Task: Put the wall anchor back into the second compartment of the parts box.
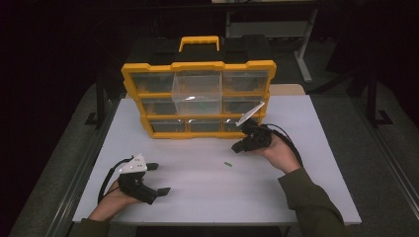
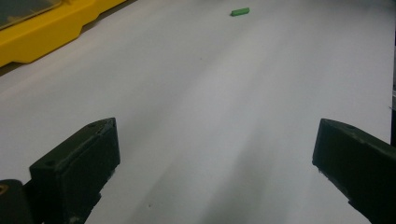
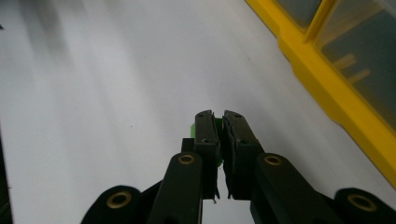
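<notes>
High view: at the near left of the white counter (image 1: pixel 207 182), the left gripper (image 1: pixel 159 178) was held in a hand (image 1: pixel 112 200), its fingers (image 2: pixel 77 168) spread wide and pointed toward the right. Nothing was seen between them in the left gripper view, where bare counter lay ahead. A small green block (image 1: pixel 228 164) was observed lying flat on the counter near the middle, well apart from the left gripper and near the right gripper (image 1: pixel 237 147). The same block (image 2: pixel 240 11) was recorded far ahead in the left gripper view. The right gripper was held in the right hand (image 1: pixel 279 152), low over the counter, just before the lower right corner of the organiser. In the right gripper view its fingers (image 3: pixel 205 135) were found nearly closed, with a green piece (image 3: pixel 217 125) pinched between them; what the piece was could not be determined. Farthest back, a yellow organiser case (image 1: pixel 197 98) with clear drawers was noted standing upright, one upper middle drawer (image 1: pixel 196 91) pulled forward.
</notes>
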Available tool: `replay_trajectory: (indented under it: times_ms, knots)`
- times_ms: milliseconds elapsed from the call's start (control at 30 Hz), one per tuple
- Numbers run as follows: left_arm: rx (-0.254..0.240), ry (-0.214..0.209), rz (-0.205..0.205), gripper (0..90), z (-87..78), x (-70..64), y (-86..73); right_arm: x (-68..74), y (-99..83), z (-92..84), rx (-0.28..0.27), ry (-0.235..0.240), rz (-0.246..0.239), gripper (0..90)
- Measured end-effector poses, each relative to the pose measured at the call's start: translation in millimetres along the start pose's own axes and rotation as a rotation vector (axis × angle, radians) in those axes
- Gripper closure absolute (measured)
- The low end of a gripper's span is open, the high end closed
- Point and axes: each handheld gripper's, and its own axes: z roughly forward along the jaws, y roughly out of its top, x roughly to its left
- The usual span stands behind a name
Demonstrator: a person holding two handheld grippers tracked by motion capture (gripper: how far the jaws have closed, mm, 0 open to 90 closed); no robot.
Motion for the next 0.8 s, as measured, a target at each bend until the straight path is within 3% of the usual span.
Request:
replay_trajectory:
  times_ms: [167, 200, 400, 800]
  knots:
    - [0.004, -0.004, 0.001, 0.7, 0.3, -0.2, 0.1, 0.4, 7.8, -15.7, -0.026, 0.002, -0.026, 84.1]
    - [0.002, -0.004, 0.0, 0.7, 0.2, -0.3, 0.2, 2.3, 9.0, -21.0, -0.007, -0.016, 0.0, 84.2]
    - [-0.001, -0.005, -0.007, 0.7, 0.2, -0.2, 0.0, 4.6, 21.2, -39.4, -0.038, -0.013, -0.043, 84.1]
    - [-0.005, -0.007, -0.009, 0.7, 0.5, -0.6, 0.1, 11.2, 44.1, -73.5, -0.061, -0.021, -0.082, 84.1]
